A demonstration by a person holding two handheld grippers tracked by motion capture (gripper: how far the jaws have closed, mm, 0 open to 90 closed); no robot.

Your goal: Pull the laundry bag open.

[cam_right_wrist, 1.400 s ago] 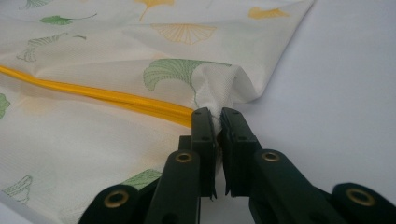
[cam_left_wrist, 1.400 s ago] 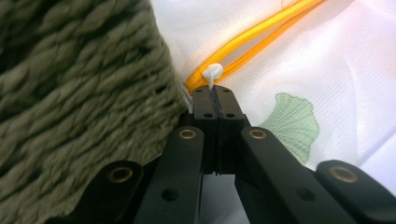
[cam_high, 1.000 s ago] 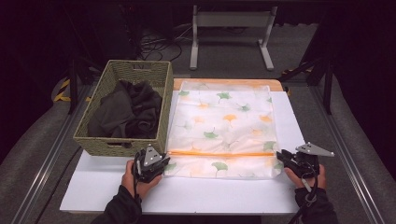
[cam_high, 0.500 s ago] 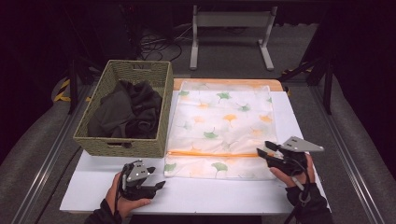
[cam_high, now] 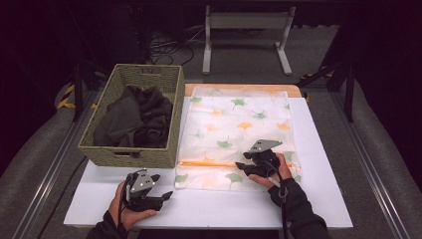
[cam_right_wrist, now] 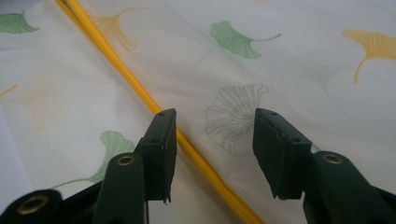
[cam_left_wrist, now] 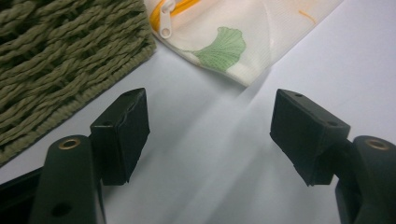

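Left gripper: my left gripper (cam_high: 161,195) rests in my hand on the white table (cam_high: 318,149), near its front edge, just in front of the basket; its jaws stand apart with nothing between them and have just been opening. In the left gripper view I see bare table between the two pads (cam_left_wrist: 126,135).
Right gripper: my right gripper (cam_high: 243,167) hangs over the front part of the mesh bag, beside the zip line; its jaws stand apart (they have just been opening a little too) and clamp nothing. In the right gripper view the orange zip runs between my two jaws, closer to the left one.
Mesh bag: one white laundry bag (cam_high: 239,129) printed with green and orange ginkgo leaves, lying flat in the middle of the table, its left edge just beside the basket.
Zip: one orange zip (cam_right_wrist: 140,88) crossing the bag near its front edge; its white pull (cam_left_wrist: 165,31) sits at the bag's left end, close to the basket's corner.
Basket: one woven green basket (cam_high: 127,154) on the left of the table, touching or nearly touching the bag's edge.
Clothes: dark garments (cam_high: 132,117) piled in the basket (I cannot count them; they lie bunched together).
Hands: two, both mine, one per gripper, in dark sleeves.
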